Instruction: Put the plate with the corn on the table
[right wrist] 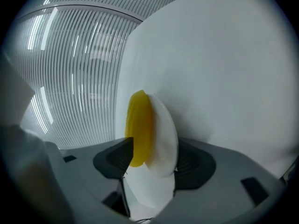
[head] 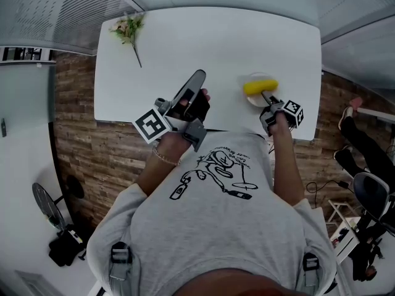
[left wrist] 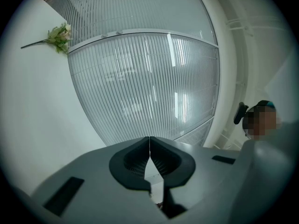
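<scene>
A: Right claw (right wrist: 154,155), state?

B: Released. Jaws stand apart, with the plate (right wrist: 164,139) rim and the end of the corn (right wrist: 138,125) between them. The pads don't look to be pressing.

A: Plate position?

B: Down flat on the white worktop (head: 203,42), right side, near the front edge. The corn lies across it.

A: Left claw (left wrist: 149,157)?

B: Clenched on nothing, tips touching. It's held over the near edge, well apart from the plate.

A: Risks?

B: The rim sits between the jaws, so I'd guess a crooked pull-back could hook it with a pad. That would drag or tip the plate toward the front edge. The corn is round, so a jolt might roll it off.

A: Anything else?

B: Flower sprig (head: 128,28) in the far left corner, out of the way.
</scene>
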Demonstrator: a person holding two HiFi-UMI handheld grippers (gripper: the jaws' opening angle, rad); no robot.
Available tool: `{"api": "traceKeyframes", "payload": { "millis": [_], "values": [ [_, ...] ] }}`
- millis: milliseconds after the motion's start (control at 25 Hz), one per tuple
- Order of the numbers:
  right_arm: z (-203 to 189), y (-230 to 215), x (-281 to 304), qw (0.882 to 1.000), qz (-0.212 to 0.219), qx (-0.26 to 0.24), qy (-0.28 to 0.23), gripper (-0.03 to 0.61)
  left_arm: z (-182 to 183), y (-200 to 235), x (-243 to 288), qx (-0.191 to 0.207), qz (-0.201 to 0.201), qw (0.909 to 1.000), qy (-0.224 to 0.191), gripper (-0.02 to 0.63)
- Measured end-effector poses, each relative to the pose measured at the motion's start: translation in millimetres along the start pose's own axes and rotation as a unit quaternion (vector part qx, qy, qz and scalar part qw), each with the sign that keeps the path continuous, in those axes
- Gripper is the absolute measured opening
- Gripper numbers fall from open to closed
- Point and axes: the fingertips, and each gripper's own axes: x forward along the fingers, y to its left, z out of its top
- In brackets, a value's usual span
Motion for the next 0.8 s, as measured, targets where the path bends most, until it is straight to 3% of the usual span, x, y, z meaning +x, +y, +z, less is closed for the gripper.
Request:
{"api": "traceKeyframes", "payload": {
  "millis": [200,600,800],
  "values": [
    [0,-3,-4,1.0,-0.014,-0.006,0.002,0.262,0,-1,0,0.003,-0.002,1.0,0.001,0.021],
    [-2,3,-7,0.999,-0.04,-0.008,-0.01,0.445,0,-1,1,0.003,-0.004,1.0,0.002,0.021],
    [0,1,-12,0.998,-0.061,-0.019,-0.012,0.469,0,-4,3,0.005,-0.004,1.0,0.001,0.021]
  ]
}}
